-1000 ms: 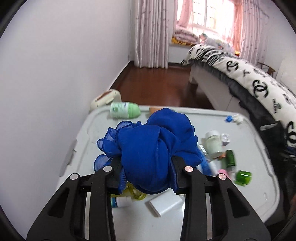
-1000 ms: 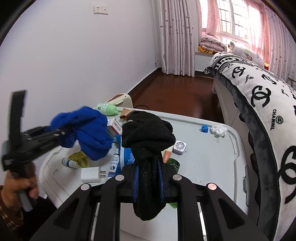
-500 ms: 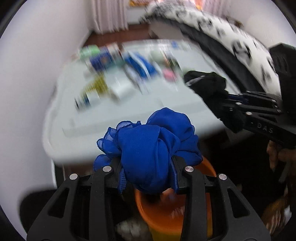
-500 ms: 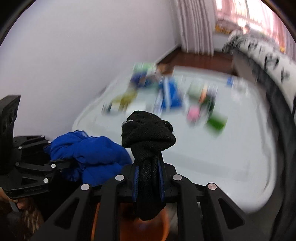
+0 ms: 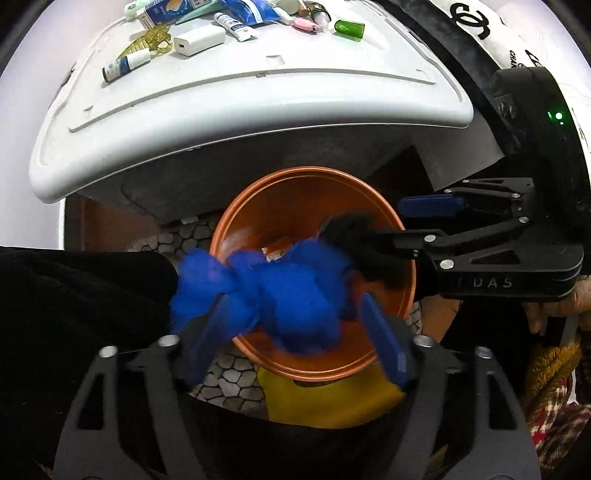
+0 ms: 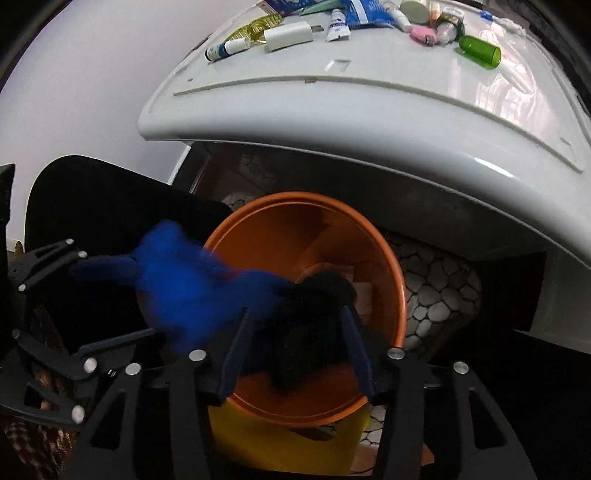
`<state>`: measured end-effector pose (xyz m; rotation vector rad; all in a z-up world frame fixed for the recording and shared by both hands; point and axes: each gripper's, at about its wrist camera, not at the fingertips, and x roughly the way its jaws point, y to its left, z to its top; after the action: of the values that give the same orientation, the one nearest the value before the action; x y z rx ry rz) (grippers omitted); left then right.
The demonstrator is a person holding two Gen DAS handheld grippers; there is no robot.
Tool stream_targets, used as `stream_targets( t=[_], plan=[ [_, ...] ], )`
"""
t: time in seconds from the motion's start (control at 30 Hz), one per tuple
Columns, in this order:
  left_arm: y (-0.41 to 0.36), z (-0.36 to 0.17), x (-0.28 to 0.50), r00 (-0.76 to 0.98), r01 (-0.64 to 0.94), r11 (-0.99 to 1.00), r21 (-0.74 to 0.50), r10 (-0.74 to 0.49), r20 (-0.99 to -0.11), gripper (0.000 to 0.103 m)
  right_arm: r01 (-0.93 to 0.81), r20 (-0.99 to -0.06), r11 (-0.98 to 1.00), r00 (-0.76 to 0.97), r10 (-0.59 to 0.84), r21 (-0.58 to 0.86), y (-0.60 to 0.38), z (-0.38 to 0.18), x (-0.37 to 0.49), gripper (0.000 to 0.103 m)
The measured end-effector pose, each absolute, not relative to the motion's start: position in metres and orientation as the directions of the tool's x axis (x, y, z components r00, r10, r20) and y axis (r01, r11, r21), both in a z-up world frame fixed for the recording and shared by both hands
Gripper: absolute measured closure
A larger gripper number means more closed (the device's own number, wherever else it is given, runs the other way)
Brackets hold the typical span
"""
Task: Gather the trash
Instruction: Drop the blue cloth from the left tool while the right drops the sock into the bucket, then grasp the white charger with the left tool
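An orange bucket (image 5: pixel 310 173) (image 6: pixel 303 197) stands on the floor below the white table's edge. My left gripper (image 5: pixel 295 332) points down over it, and its jaws are opening. A blurred blue cloth bundle (image 5: pixel 280 295) (image 6: pixel 192 291) hangs loose between its blue pads, over the bucket's left rim. My right gripper (image 6: pixel 295 332) (image 5: pixel 388 225) comes in from the right, its jaws opening too. A knotted black cloth (image 6: pixel 310 317) (image 5: pixel 347 229) sits slack between its fingers above the bucket's mouth. In the right wrist view the left gripper (image 6: pixel 118 302) shows at the left edge.
The white plastic table (image 5: pixel 258 107) (image 6: pixel 369 110) overhangs the bucket and carries tubes, a white charger (image 5: pixel 199 38) and a green bottle (image 5: pixel 349 28). A yellow item (image 5: pixel 332 402) lies under the bucket on a pebble-pattern mat (image 6: pixel 436 291). A hand (image 5: pixel 554 306) holds the right gripper.
Both grippers swung down from over the table to above the orange bucket. Their jaws have spread, and the blue and black cloths are no longer pinched.
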<state>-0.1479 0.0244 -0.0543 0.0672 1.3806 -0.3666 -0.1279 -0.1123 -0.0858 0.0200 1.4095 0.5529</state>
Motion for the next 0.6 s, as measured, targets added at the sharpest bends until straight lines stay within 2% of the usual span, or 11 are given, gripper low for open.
stream_targets(
  t=[0.1, 0.27, 0.43, 0.53, 0.6],
  plan=[
    [0.026, -0.05, -0.145, 0.161, 0.294, 0.941, -0.167, -0.22, -0.962, 0.026, -0.337, -0.921, 0.884, 0.102, 0.376, 0.323, -0.118, -0.079, -0.124, 0.042],
    [0.032, -0.023, -0.122, 0.266, 0.319, 0.932, -0.172, -0.263, -0.927, 0.026, -0.298, -0.896, 0.899, 0.209, 0.391, 0.322, -0.135, -0.056, -0.107, 0.04],
    [0.038, 0.015, -0.037, 0.465, 0.369, 0.927, -0.061, -0.241, -0.852, 0.026, -0.234, -0.873, 0.936, 0.356, 0.334, 0.262, -0.16, -0.021, -0.071, 0.032],
    [0.032, 0.011, 0.014, 0.486, 0.405, 0.914, -0.004, -0.219, -0.846, 0.025, -0.207, -0.845, 0.952, 0.444, 0.297, 0.226, -0.173, 0.002, -0.05, 0.027],
    [0.03, -0.001, 0.044, 0.442, 0.447, 0.894, -0.022, -0.242, -0.864, 0.025, -0.199, -0.829, 0.959, 0.487, 0.275, 0.202, -0.179, 0.011, -0.045, 0.026]
  ],
)
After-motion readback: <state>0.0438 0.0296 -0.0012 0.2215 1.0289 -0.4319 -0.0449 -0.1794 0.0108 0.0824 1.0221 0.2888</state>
